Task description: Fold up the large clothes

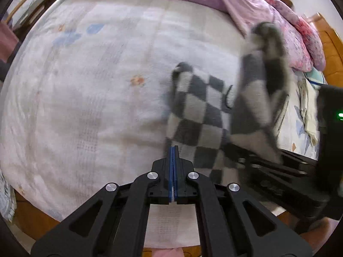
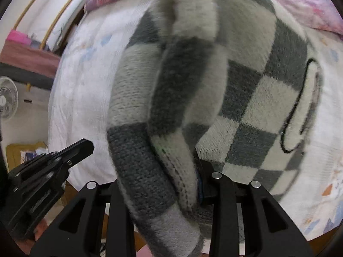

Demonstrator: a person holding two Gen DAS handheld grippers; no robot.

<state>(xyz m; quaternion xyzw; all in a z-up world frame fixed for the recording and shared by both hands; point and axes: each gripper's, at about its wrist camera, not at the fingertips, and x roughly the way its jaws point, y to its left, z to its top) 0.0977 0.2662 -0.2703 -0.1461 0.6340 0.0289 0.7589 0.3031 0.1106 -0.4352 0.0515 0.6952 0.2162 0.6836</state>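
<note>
The checked grey-and-white sweater [image 1: 199, 111] is lying partly on the bed [image 1: 90, 90], toward the bed's right side as the left wrist view shows it, below the heap of pink and purple bedding [image 1: 285, 27] that is piled along the bed's far edge. Part of the sweater is spreading flat on the bed's pale quilt, showing its checks and a black outline motif [image 2: 300, 107]. Another part, a long thick fold, is hanging up off the bed from the right hand-held gripper [image 2: 198, 184].

The right hand-held gripper is clamping that knitted fold, with the wool bunching between its jaws and draping over its frame in its own view; the far end of the fold is blurring with motion above the bed. The left hand-held gripper [image 1: 174, 165] is standing closed with nothing between its blue pads [image 1: 171, 171], hovering over bare quilt just left of the sweater and not touching it.

As a judgement, the folding is looking only partly under way. One section is being carried over the body of the sweater, yet the garment is not forming any neat rectangle, and its edges on the bed are lying rumpled. Laying the raised fold down, squaring it against the rest, and making the further folds all seem to be remaining.
</note>
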